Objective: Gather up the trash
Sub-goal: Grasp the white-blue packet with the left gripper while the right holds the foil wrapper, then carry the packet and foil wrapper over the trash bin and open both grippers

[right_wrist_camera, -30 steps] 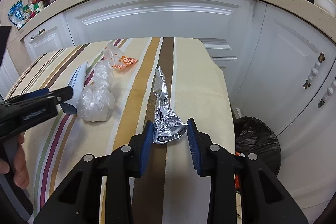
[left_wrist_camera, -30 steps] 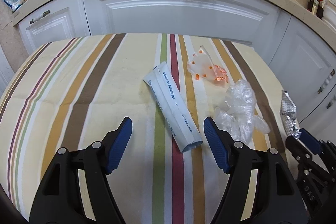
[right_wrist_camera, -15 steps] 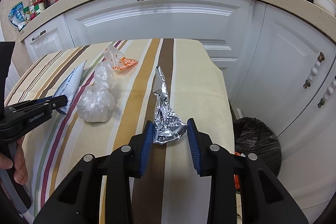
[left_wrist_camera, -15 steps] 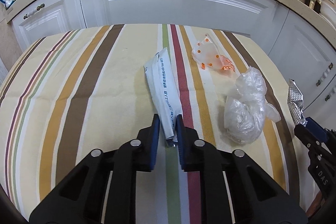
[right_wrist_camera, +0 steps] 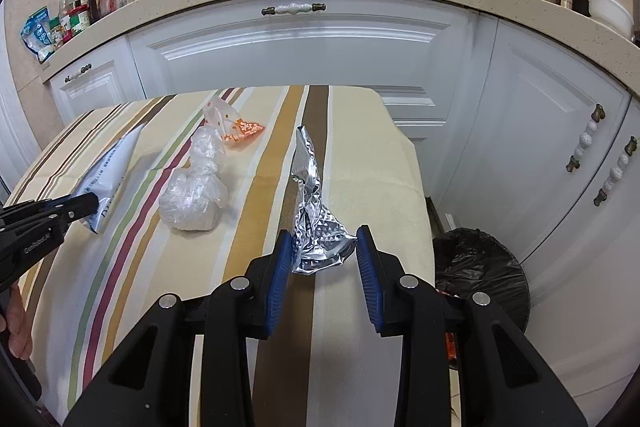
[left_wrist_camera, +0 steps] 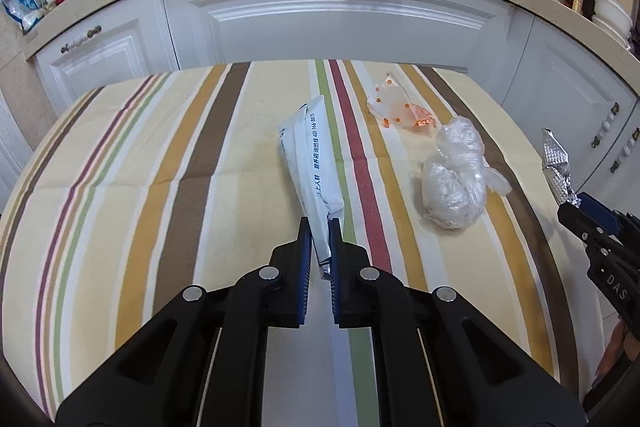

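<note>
Your left gripper (left_wrist_camera: 320, 227) has its blue pads pinched on the near end of the long white printed paper packet (left_wrist_camera: 310, 163), which runs away from you along the striped tablecloth (left_wrist_camera: 160, 187), its far end angled up off the cloth in the right wrist view. Over on the right, your right gripper (right_wrist_camera: 323, 243) has the crumpled silver embossed foil wrapper (right_wrist_camera: 312, 223) caught between its blue fingers (right_wrist_camera: 280, 263), the left pad against the foil and the right pad at its crinkled corner, the strip rising up and away from the jaws. Between the two lies the scrunched clear plastic bag (left_wrist_camera: 454, 179), resting on the cloth, apart from both tools. Just beyond it, at the far side, sits the small white wrapper with orange dots (left_wrist_camera: 398, 107), close to the bag's far tip. Down on the floor to the right of the table, there's the bin lined with a black plastic bag (right_wrist_camera: 480, 263), near the white cabinet doors (right_wrist_camera: 540, 131).
</note>
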